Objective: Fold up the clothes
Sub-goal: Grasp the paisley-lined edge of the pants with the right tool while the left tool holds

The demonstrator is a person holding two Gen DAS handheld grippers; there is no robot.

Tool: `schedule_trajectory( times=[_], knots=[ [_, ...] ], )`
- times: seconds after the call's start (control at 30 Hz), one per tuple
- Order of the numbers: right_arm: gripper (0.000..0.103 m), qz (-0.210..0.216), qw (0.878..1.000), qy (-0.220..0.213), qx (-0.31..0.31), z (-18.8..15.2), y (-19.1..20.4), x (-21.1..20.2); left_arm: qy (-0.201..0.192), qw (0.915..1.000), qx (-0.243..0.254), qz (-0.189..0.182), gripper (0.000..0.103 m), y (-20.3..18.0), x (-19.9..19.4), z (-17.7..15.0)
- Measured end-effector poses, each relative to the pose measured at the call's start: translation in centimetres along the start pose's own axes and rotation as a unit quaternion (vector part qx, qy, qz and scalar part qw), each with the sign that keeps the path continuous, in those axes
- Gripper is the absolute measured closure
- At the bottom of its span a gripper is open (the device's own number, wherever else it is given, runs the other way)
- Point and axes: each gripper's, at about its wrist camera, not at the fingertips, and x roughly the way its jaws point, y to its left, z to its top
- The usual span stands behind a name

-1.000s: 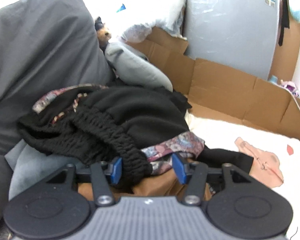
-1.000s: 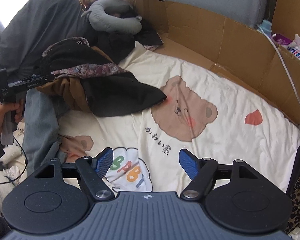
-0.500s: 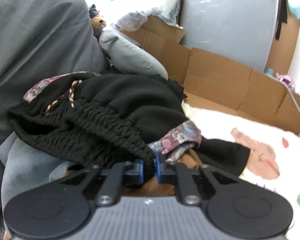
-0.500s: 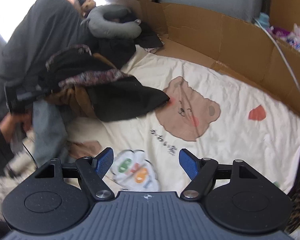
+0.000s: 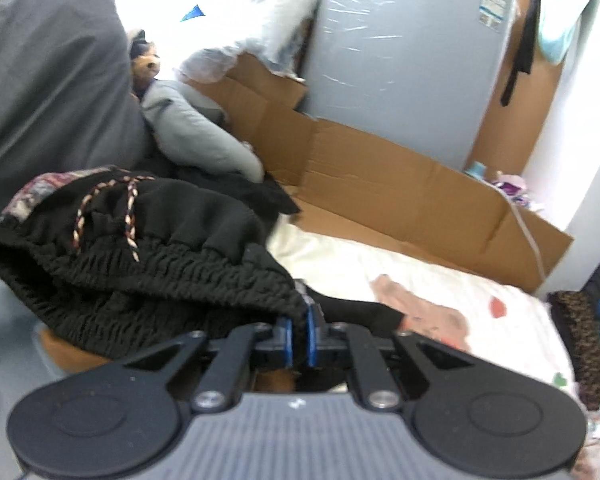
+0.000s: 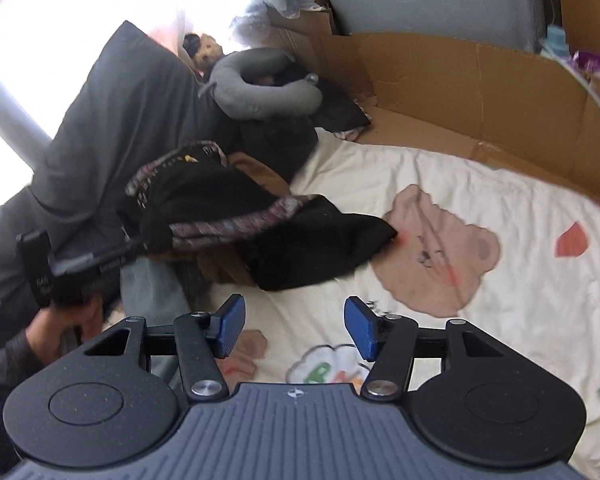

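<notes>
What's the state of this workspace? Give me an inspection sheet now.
Surface: cream bear-print blanket, mostly bare.
Job's things: heap of clothes; black elastic-waist garment on top, patterned fabric and brown garment beneath.
Clutter: grey neck pillow, teddy bear, dark grey pillow.
Grippers: left gripper shut on the black garment's waistband; right gripper open, just closing, holding nothing.
Cables: white cable over cardboard.
Surroundings: cardboard wall, wrapped grey mattress.

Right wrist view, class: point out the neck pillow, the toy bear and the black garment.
neck pillow (image 6: 260,96), right wrist view, its curved grey side
toy bear (image 6: 209,53), right wrist view, its face
black garment (image 6: 320,244), right wrist view, its spread-out part
</notes>
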Motion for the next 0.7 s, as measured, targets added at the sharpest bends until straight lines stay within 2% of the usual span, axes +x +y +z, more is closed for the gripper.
schedule_trajectory(
  times=[0.13, 0.23, 0.37, 0.57, 0.7],
  knots=[
    [0.044, 0.061, 0.997, -0.007, 0.05, -1.7, -1.7, 2.3, 0.01, 0.9994, 0.013, -0.032, 0.096, -3.0, 0.2, -0.9],
    [0.044, 0.105, 0.989, -0.009, 0.105, -3.6, -3.5, 4.8, 0.015, 0.9985, 0.007, -0.052, 0.096, -4.6, 0.7, -1.7],
    [0.044, 0.134, 0.98, -0.013, 0.145, -6.3, -5.3, 7.8, 0.027, 0.9972, 0.003, -0.07, 0.096, -6.5, 1.6, -3.2],
    [0.044, 0.181, 0.957, -0.031, 0.225, -8.5, -7.6, 10.4, 0.06, 0.9938, -0.007, -0.093, 0.096, -8.2, 2.6, -5.8],
    [0.044, 0.203, 0.94, -0.025, 0.273, -9.5, -9.2, 12.2, 0.071, 0.9905, -0.006, -0.118, 0.096, -9.0, 2.8, -6.4]
  ],
)
